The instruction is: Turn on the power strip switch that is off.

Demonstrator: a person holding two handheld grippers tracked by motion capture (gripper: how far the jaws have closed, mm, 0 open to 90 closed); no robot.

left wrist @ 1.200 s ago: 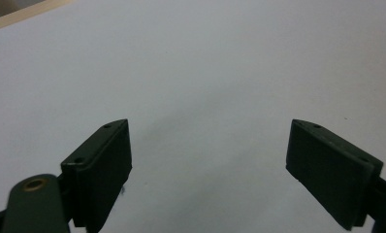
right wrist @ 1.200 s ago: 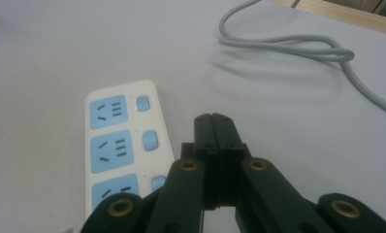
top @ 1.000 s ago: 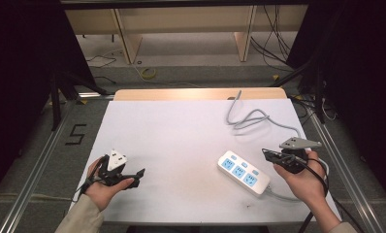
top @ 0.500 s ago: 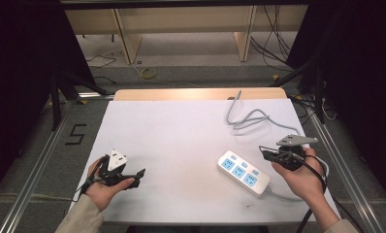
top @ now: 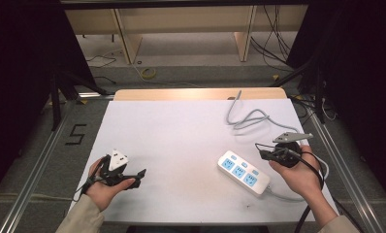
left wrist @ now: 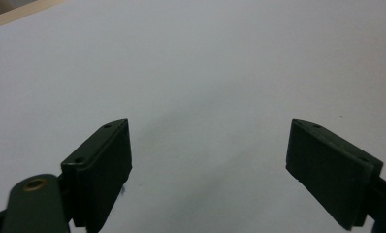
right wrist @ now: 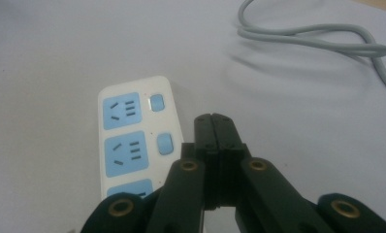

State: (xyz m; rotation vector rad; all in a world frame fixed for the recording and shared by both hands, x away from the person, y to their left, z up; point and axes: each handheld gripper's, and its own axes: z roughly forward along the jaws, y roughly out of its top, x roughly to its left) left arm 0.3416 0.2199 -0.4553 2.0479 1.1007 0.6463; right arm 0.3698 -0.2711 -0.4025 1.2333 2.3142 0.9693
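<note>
Right tool (top: pixel 265 154) has crept a little toward the white plastic power strip with three blue sockets (top: pixel 243 173) over the last second; the strip itself hasn't budged and lies at about 4 o'clock on the white desk (top: pixel 181 131), running diagonally. The tool's jaws are pressed flat together with nothing between them, tips just off the strip's upper right edge; in the right gripper view the tool (right wrist: pixel 214 121) sits beside the strip's (right wrist: pixel 128 141) blue rocker switches (right wrist: pixel 157 102). We read that as lining up to push a switch or nudge the strip, not grab it, since closed jaws can't take it. Left tool (top: pixel 133 175) hasn't moved, parked at 8 o'clock, jaws spread wide and empty over bare desk (left wrist: pixel 191 73). The grey cable (top: pixel 247 116) loops at 2 o'clock, well apart from both tools. No contact with the strip yet, as far as we can tell.
</note>
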